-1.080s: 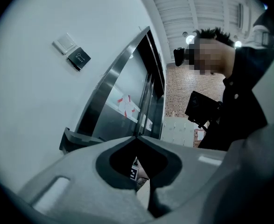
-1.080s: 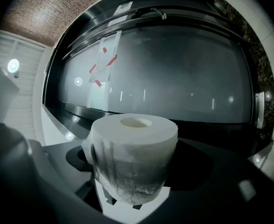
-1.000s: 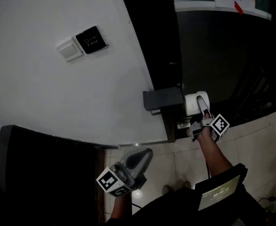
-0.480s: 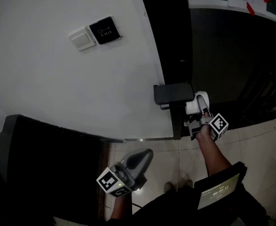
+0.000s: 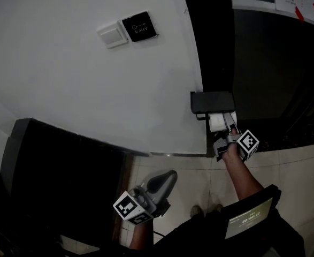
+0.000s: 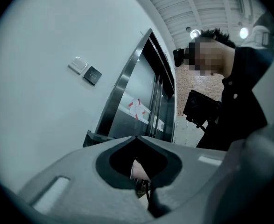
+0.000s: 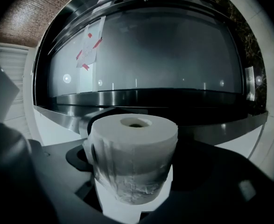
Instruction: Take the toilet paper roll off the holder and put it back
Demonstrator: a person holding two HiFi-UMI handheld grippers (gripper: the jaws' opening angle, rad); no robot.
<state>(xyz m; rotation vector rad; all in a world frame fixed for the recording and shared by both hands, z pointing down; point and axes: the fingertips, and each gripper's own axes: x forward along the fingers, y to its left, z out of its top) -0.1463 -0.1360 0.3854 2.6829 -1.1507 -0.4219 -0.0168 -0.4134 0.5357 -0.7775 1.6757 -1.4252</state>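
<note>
Since our right tongs are clamped across the round side of the toilet paper roll, which sits just beneath the black holder on the wall, we judge the roll light and soft. A hard squeeze would dent the paper, and the loose outer sheet could slip or unwind. The safest hold, we think, is across the middle of the wound body, leaving the cardboard core free for the holder. Our left tongs hang low, closed on nothing.
</note>
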